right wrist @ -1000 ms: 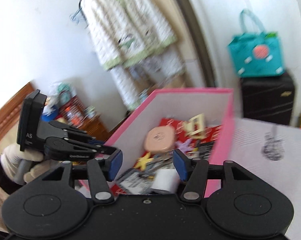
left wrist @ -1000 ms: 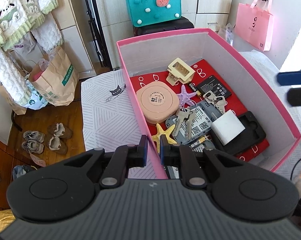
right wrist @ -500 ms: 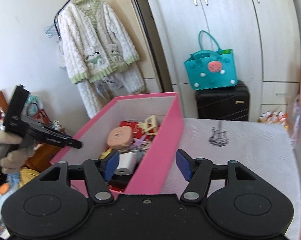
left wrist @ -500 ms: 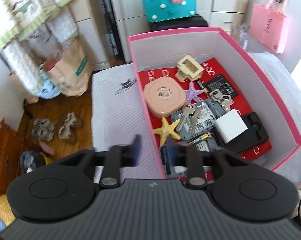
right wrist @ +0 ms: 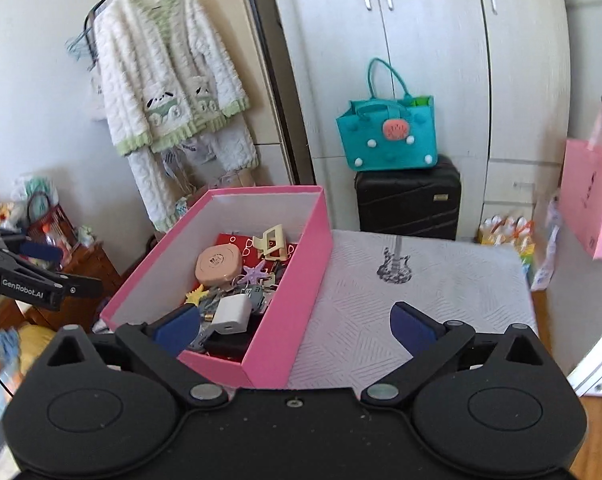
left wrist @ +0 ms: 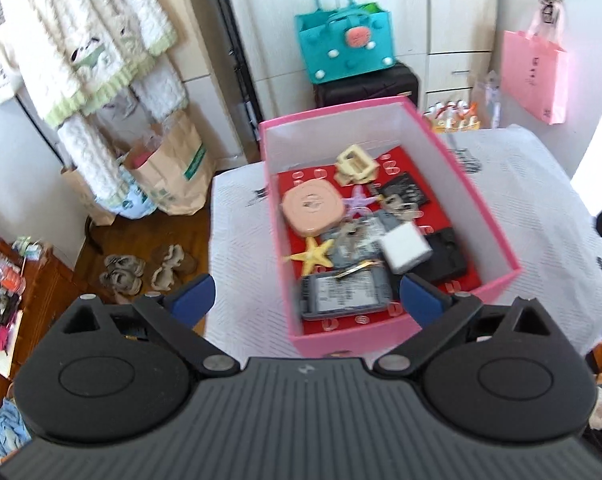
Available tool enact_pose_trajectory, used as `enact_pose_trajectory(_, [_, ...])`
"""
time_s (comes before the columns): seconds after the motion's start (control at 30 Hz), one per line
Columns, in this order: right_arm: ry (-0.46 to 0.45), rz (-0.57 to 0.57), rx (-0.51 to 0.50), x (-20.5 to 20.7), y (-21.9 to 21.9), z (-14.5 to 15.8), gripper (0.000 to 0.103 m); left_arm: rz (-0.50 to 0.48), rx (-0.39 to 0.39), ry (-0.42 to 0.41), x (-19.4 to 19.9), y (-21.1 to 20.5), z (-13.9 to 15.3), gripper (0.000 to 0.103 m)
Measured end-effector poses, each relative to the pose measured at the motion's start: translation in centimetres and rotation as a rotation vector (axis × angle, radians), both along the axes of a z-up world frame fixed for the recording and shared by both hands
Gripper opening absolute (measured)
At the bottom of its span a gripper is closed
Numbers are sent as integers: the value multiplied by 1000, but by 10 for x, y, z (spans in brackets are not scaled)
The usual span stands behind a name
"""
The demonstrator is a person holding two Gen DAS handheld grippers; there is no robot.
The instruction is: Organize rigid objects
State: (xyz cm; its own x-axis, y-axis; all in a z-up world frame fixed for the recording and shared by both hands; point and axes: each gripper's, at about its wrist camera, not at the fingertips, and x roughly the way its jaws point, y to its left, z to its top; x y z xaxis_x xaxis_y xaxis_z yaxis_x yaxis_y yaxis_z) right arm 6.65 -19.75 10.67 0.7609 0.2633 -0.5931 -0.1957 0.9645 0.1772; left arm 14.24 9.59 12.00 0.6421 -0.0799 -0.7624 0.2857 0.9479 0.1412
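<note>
A pink box stands on a white patterned table. It holds a round peach case, a yellow starfish, a purple starfish, a cream hair clip, keys, a white charger, black cases and a grey phone. My left gripper is open and empty, above the box's near end. My right gripper is open and empty, above the box's near right wall.
The white table cover lies bare to the right of the box. Behind stand a black suitcase with a teal bag, a hanging pink bag and a clothes rack. Paper bags and shoes sit on the floor.
My left gripper went from shut to wide open and drew back and up from the box. My right gripper opened wider and swung right, off the box interior.
</note>
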Motion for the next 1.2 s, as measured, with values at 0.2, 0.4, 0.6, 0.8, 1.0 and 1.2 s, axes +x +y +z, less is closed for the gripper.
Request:
enact_pose_trajectory(0.2, [-44, -23, -52, -18, 3, 8, 103, -4, -33, -78, -25, -24, 4, 100])
enact_pose_trajectory(0.4, [-57, -58, -46, -30, 2, 7, 103, 59, -35, -174, -38, -41, -2, 100])
enact_pose_trajectory(0.6, [-86, -67, -66, -46, 4, 9, 103, 86, -86, -151, -44, -41, -11, 100])
enact_pose_trajectory(0.8, [-93, -140, -22, -55, -6, 4, 103, 69, -113, -95, -54, -38, -24, 100])
enact_pose_trajectory(1.0, [-98, -210, -38, -60, -14, -1, 103, 60, -122, -79, -63, -40, -31, 100])
enact_pose_trajectory(1.2, [-98, -215, -78, -64, -12, -4, 103, 49, -153, -75, -68, -43, -35, 100])
